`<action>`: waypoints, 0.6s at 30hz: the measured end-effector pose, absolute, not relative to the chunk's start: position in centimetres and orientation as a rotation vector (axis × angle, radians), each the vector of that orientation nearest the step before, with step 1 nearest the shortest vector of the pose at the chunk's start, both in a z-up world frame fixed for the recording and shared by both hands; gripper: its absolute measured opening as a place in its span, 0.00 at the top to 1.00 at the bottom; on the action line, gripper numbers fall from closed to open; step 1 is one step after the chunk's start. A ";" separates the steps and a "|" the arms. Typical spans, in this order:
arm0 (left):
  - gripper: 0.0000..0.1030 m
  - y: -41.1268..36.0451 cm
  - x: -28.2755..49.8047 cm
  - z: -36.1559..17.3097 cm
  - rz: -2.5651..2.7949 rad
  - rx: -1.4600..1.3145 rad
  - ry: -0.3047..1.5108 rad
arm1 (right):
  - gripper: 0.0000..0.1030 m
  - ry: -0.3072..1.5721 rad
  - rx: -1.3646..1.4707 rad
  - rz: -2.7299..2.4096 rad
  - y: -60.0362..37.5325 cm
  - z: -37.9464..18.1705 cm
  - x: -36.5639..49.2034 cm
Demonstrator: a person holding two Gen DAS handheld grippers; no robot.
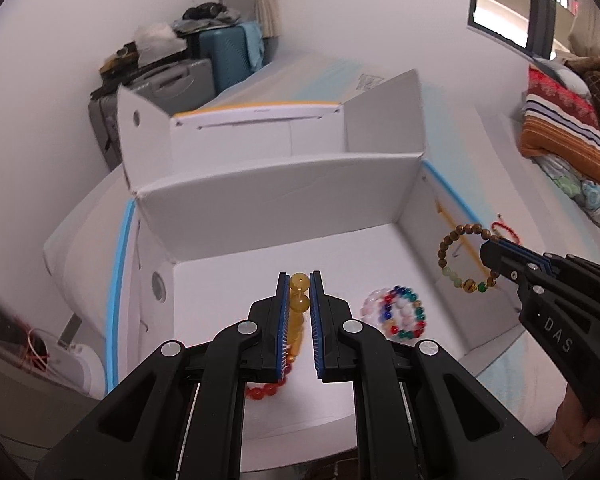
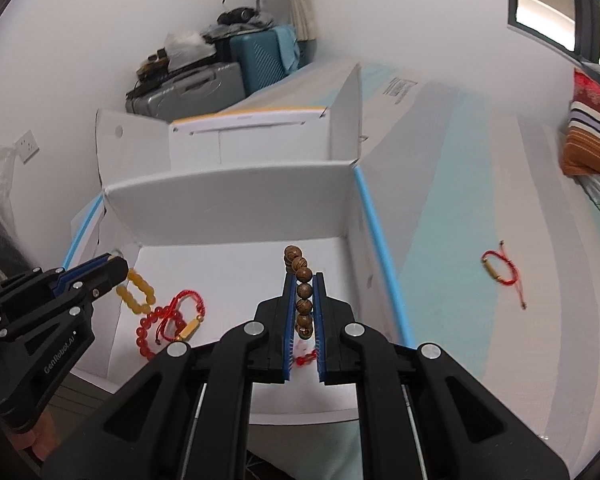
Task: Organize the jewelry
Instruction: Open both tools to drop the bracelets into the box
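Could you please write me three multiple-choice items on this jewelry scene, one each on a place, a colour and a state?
1. Where does the red cord bracelet with one gold bead lie?
A. Outside the white box
B. Inside it
C. On the suitcase

2. What colour are the beads in the left gripper?
A. Green
B. Yellow-amber
C. Black

3. What is the state of the right gripper?
A. Wide open, empty
B. Out of view
C. Shut on the wooden bead bracelet

Answers: 1 A, it rests right of the box wall. 2 B, amber beads show between the pads. 3 C, brown beads sit clamped between its pads.
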State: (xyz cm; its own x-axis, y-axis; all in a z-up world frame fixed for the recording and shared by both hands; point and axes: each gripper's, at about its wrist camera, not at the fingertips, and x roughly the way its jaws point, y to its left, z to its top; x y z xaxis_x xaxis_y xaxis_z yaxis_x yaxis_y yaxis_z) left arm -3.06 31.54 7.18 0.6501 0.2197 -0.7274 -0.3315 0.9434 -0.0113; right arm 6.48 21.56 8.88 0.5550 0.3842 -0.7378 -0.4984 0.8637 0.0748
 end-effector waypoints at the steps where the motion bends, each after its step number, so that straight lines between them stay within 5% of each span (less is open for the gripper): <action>1: 0.91 31.8 -3.1 6.8 0.320 -0.150 0.811 | 0.93 0.843 -0.153 0.524 21.8 8.4 6.6; 18: 0.89 33.6 -2.2 3.5 0.354 -0.176 0.886 | 0.90 0.942 -0.201 0.518 24.1 4.3 7.6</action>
State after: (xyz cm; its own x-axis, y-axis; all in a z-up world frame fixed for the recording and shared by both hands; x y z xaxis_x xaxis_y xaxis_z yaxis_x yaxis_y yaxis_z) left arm -2.19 33.59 3.45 0.5792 0.2291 -0.7823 -0.3731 0.9278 -0.0046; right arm 7.64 24.15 4.29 0.4772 0.3354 -0.8123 -0.5065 0.8603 0.0578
